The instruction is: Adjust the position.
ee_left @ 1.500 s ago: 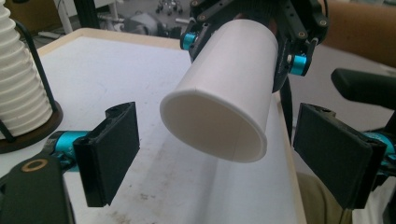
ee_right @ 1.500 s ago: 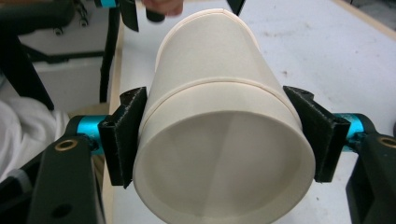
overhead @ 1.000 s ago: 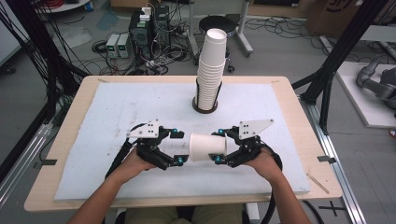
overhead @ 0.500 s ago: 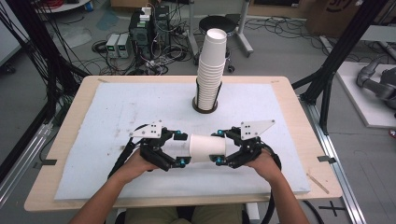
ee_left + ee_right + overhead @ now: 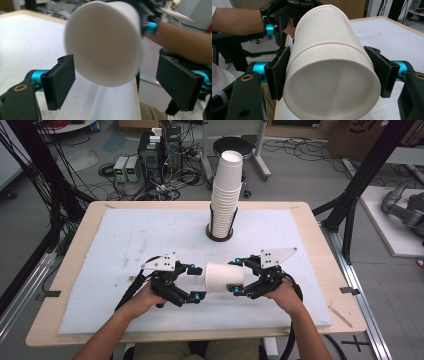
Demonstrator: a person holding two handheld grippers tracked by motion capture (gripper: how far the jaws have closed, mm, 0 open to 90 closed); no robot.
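A white paper cup (image 5: 225, 277) lies on its side in the air between both grippers, mouth to the left. My right gripper (image 5: 237, 276) is shut on its base end, and both pads (image 5: 280, 72) press the cup's wall (image 5: 329, 62), which has a seam line around it. My left gripper (image 5: 199, 282) is open at the mouth end. Its jaws have just been closing, with the cup's rim (image 5: 105, 45) between them. One of its pads (image 5: 61, 80) is at the rim and the other stands clear.
A tall stack of white cups (image 5: 226, 195) stands in a black holder (image 5: 220, 236) at the back middle of the white mat (image 5: 125, 235). The wooden table edge (image 5: 320, 250) runs around the mat. Cables and equipment cover the floor beyond.
The left gripper's jaws look slightly narrower around the cup's mouth. Both hands and the cup have stayed in place.
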